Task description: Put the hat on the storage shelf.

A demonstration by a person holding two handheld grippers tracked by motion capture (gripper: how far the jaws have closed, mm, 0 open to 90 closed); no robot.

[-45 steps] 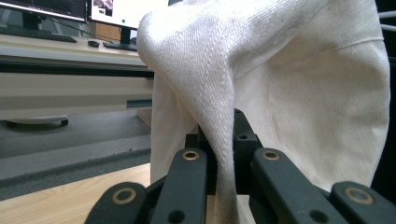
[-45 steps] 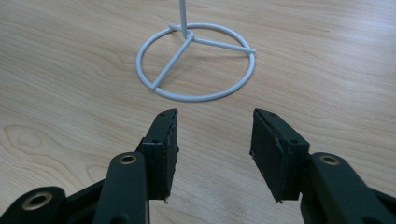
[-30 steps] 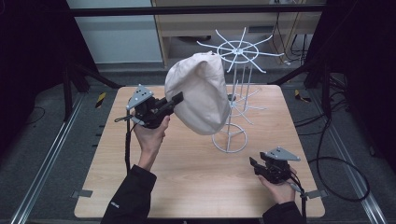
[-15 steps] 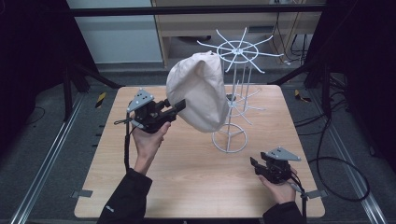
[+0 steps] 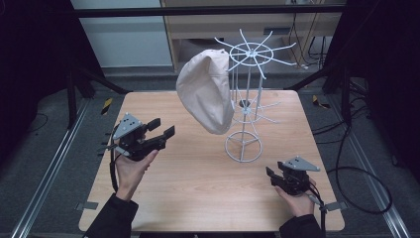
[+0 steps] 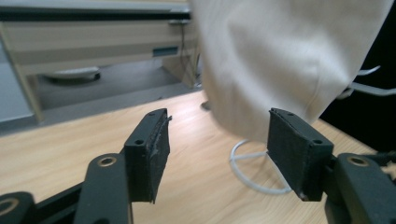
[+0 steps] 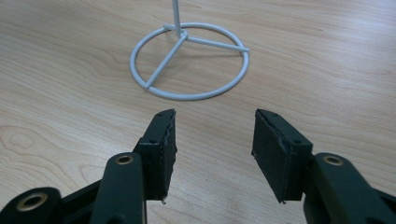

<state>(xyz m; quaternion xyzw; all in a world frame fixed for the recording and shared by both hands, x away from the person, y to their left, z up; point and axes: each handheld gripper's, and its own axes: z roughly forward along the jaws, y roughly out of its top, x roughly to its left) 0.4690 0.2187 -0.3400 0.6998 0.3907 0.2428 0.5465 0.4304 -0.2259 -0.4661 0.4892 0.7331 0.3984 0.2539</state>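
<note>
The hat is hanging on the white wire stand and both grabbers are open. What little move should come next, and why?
Probably draw the left gripper a bit further back toward the person. The hat hangs on an arm of the wire stand, clear of the open jaws, so it looks hung. The right gripper rests open near the table edge.

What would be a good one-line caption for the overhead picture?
A beige cap hangs on a white wire rack while the open left gripper sits just clear of it.
</note>
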